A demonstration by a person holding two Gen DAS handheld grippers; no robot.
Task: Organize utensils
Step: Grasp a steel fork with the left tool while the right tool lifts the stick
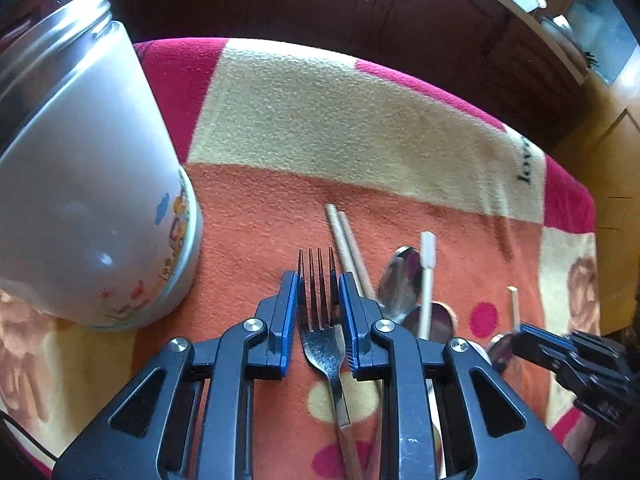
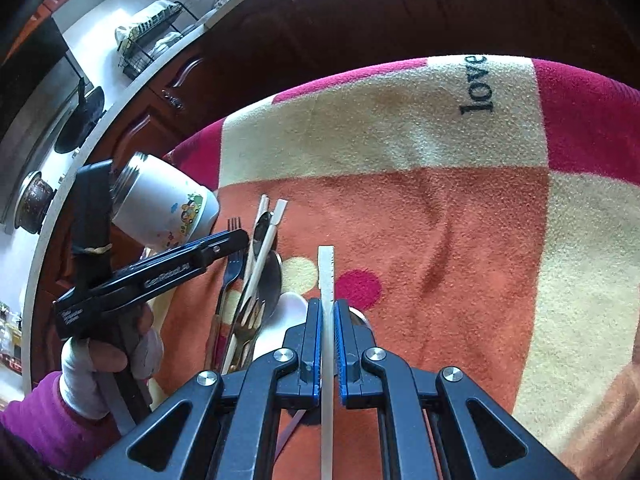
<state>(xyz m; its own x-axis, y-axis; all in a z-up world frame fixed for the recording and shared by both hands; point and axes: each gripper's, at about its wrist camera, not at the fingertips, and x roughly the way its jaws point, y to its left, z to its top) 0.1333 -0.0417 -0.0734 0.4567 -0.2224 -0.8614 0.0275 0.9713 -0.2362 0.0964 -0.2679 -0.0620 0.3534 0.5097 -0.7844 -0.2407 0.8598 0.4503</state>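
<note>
Your left tongs point(image 1: 319, 280) sit pinched on the fork point(image 1: 322, 320), its tines pointing away from you toward the blanket's point(image 1: 320, 120) far edge, handle running back under the tongs. Your right tongs point(image 2: 328, 306) are pressed together on a white chopstick point(image 2: 326, 276), aimed the same way. The white jar point(image 1: 80, 200) stands by the left edge, just beside the fork.
</note>
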